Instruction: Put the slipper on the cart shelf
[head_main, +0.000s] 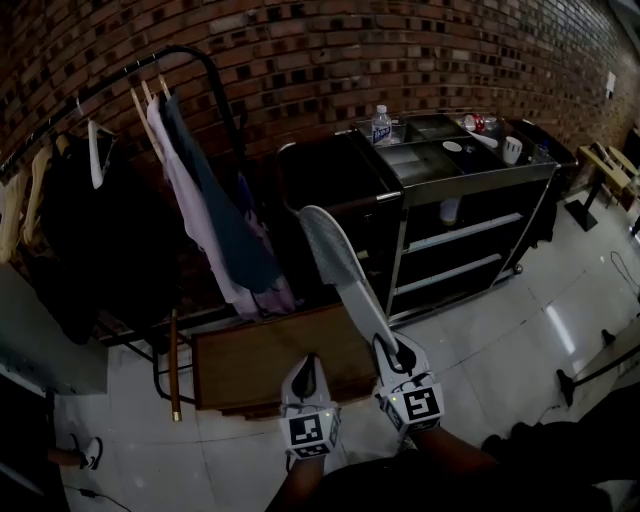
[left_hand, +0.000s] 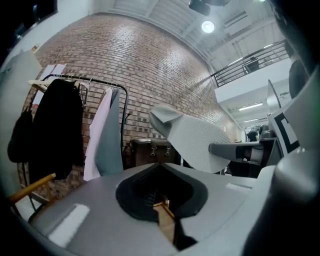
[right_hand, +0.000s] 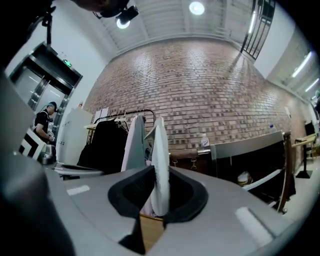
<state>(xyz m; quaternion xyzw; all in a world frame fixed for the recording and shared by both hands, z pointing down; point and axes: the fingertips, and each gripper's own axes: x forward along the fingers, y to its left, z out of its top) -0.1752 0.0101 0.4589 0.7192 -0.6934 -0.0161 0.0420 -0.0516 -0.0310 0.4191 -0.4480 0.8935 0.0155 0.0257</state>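
Observation:
A flat white slipper (head_main: 338, 262) sticks up and away from my right gripper (head_main: 390, 348), which is shut on its near end. In the right gripper view the slipper (right_hand: 160, 145) stands edge-on between the jaws of the right gripper (right_hand: 159, 172). It points toward the black cart (head_main: 474, 172), whose two light-edged shelves (head_main: 468, 232) lie beyond and to the right. My left gripper (head_main: 308, 364) hangs beside it on the left, shut with nothing in it. The left gripper view shows the slipper (left_hand: 195, 142) above the closed left gripper (left_hand: 159, 164).
A clothes rack (head_main: 190, 60) with hanging garments (head_main: 205, 210) stands to the left against the brick wall. A brown wooden box (head_main: 265, 362) sits on the floor under the grippers. A water bottle (head_main: 381, 125) and cups stand on the cart top. A person (right_hand: 44, 125) stands far left.

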